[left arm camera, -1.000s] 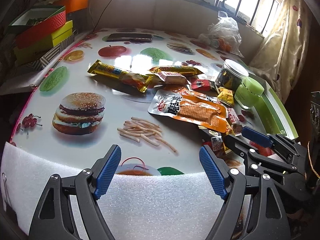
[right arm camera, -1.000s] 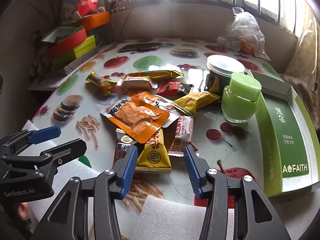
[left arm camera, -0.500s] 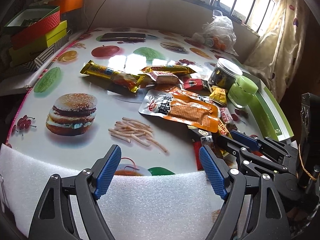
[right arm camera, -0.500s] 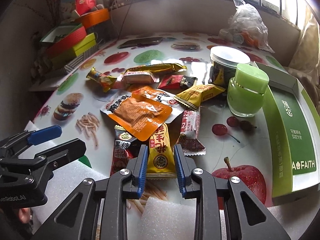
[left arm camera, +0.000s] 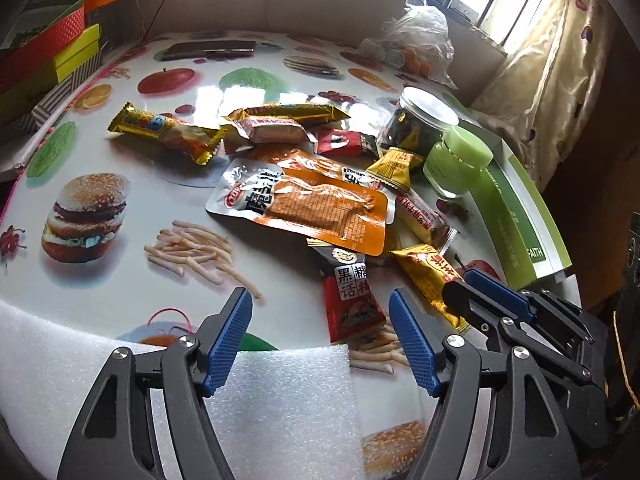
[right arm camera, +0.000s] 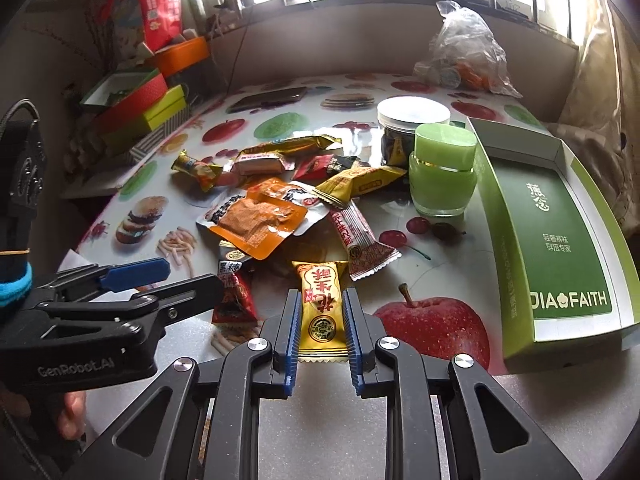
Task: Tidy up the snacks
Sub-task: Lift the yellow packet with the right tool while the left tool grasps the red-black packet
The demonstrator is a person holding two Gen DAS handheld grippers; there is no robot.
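Right wrist view: the right gripper (right arm camera: 320, 330), spread a second ago, now pinches the yellow snack packet (right arm camera: 322, 310) at 6 o'clock, ready for sorting.

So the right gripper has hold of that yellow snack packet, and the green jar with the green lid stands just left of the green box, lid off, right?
Not quite: the green jar has its lid on, as the right wrist view shows. The rest holds: the right gripper pinches the yellow packet, and the jar stands left of the green box.
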